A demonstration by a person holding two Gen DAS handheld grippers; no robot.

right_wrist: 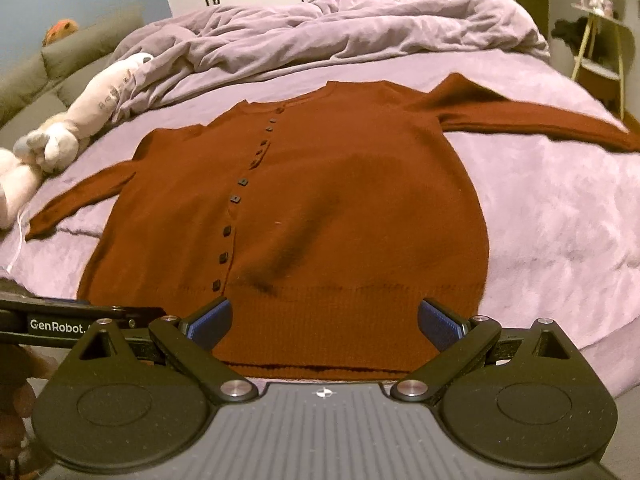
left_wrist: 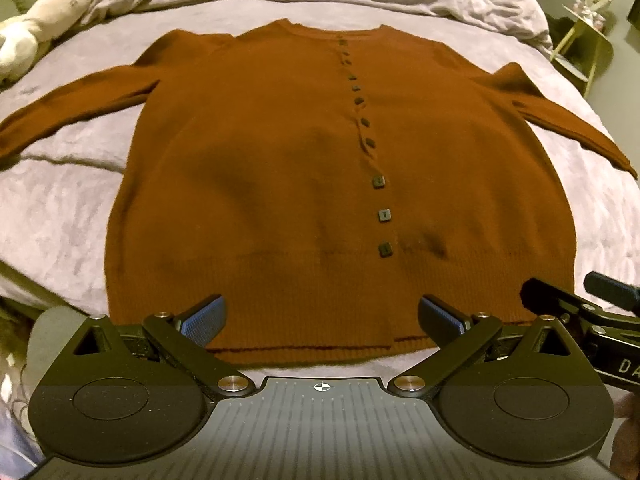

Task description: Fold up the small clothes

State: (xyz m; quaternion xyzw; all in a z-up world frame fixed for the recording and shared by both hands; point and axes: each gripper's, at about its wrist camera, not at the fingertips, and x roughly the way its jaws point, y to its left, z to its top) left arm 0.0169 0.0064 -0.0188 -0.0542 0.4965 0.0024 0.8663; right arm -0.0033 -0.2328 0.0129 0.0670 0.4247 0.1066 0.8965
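The bed (right_wrist: 552, 216) fills the room's middle under a lilac blanket, with a rumpled duvet (right_wrist: 360, 28) heaped toward twelve o'clock. Spread flat on it, buttoned front up, lies the rust cardigan (left_wrist: 280, 168), collar at twelve, ribbed hem at six, one sleeve out toward nine and the other toward three. Nothing is folded yet.

The left gripper (left_wrist: 320, 316) hangs over the hem with its jaws spread wide and nothing between them; the right gripper (right_wrist: 324, 318) hangs just the same beside it, wide apart and empty.

The soft blanket looks ready to be pinched along with the knit, and I'd expect it to drag up if either jaw bites too deep. The long sleeves could trail and bunch under a fold.

A plush toy (right_wrist: 60, 140) lies at nine o'clock. The buttons (left_wrist: 378, 182) run up the placket.

Both cuffs run out of frame, and whether the fingertips touch the hem I cannot tell.
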